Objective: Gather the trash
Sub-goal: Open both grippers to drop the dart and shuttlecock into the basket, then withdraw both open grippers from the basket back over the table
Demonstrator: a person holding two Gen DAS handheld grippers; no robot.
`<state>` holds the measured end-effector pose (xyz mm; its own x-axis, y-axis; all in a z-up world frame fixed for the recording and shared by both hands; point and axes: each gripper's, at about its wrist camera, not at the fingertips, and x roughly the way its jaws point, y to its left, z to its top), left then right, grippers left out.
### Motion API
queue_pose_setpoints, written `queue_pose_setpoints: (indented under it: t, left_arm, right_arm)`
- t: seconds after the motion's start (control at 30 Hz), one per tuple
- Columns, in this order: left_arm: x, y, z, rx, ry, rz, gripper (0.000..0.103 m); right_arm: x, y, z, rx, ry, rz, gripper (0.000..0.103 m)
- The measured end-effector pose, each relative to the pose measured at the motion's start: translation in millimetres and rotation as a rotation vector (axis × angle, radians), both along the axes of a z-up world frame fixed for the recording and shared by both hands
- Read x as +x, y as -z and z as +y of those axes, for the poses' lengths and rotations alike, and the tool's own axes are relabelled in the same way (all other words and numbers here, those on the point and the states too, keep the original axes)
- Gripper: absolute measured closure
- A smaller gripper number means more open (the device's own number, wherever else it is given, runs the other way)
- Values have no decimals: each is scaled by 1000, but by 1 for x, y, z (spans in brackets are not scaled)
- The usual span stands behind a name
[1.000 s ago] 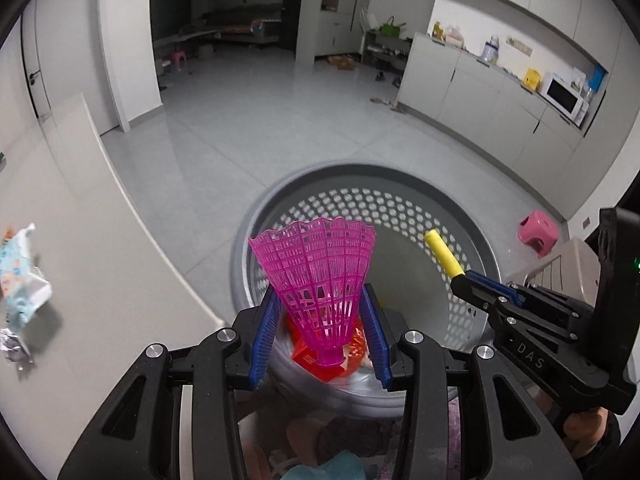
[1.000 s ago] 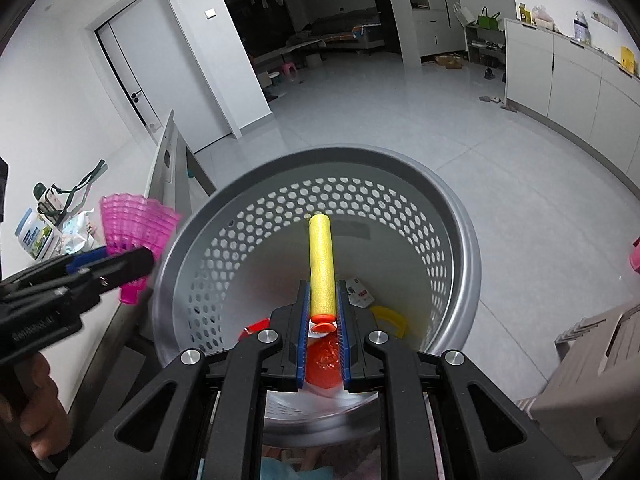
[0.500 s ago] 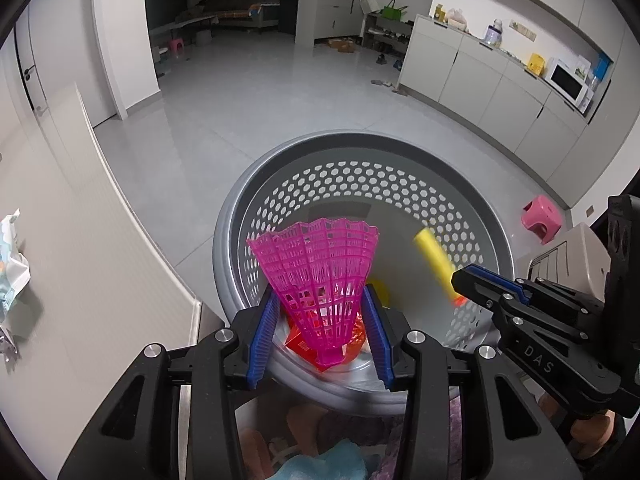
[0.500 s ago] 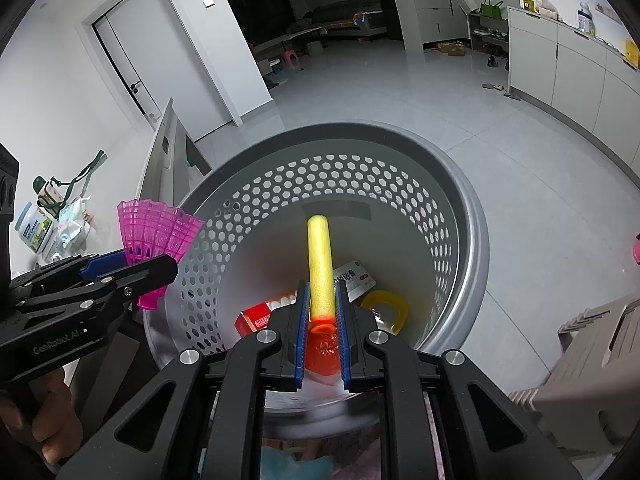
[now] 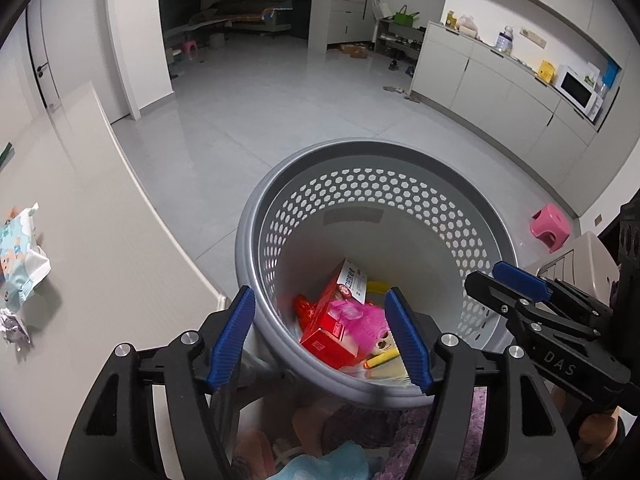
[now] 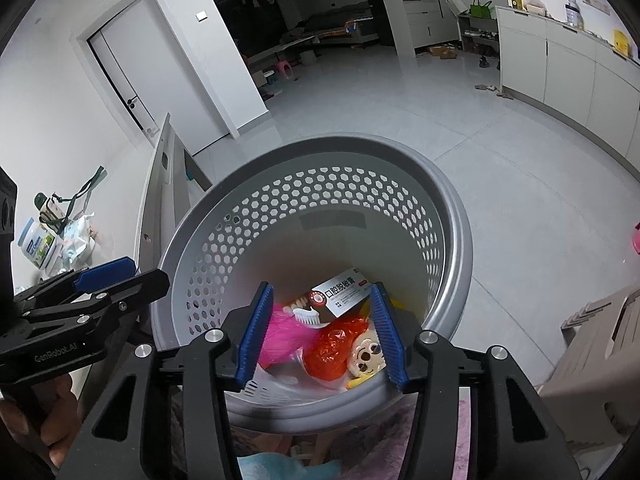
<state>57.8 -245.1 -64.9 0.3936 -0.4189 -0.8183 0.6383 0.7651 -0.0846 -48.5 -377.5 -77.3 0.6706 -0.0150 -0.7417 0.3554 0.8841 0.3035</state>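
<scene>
A grey perforated basket (image 5: 372, 148) (image 6: 452, 216) stands below both grippers. My left gripper (image 5: 320, 336) hangs over its near rim, jaws opening, nothing between the blue pads. A pink shuttlecock (image 5: 366, 318) (image 6: 280, 334) lies at the bottom beside a red and white box (image 5: 334, 326) (image 6: 340, 292). The yellow foam stick (image 5: 382, 358) rests near it, by a cartoon-face piece (image 6: 366, 356) and an orange-red bag (image 6: 332, 346). My right gripper (image 6: 320, 336) (image 5: 494, 280) is over the basket too, jaws opening and empty. In the right wrist view the left gripper (image 6: 128, 276) shows at the left.
A pale table (image 5: 100, 240) lies left of the basket, with a printed wrapper (image 5: 22, 244) and crumpled foil (image 5: 14, 326) on it. A pink stool (image 5: 550, 228) and a beige crate (image 5: 576, 256) stand to the right. Cabinets line the far right wall.
Both grippers opened. The pink shuttlecock left the left gripper and the yellow foam stick left the right one; both now lie in the basket.
</scene>
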Motion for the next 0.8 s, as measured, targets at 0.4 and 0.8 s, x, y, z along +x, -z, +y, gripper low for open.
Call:
queue_pose_setpoints:
  t: [0.4,0.8]
  left_arm:
    - [-4,-9,17,-21,-35,-22,26]
    - [-11,-20,45,-28,-91,-70,19]
  right_arm:
    - [-2,-5,9,-8,2,-5,45]
    - [-11,-19,25,-75,32,-30,30]
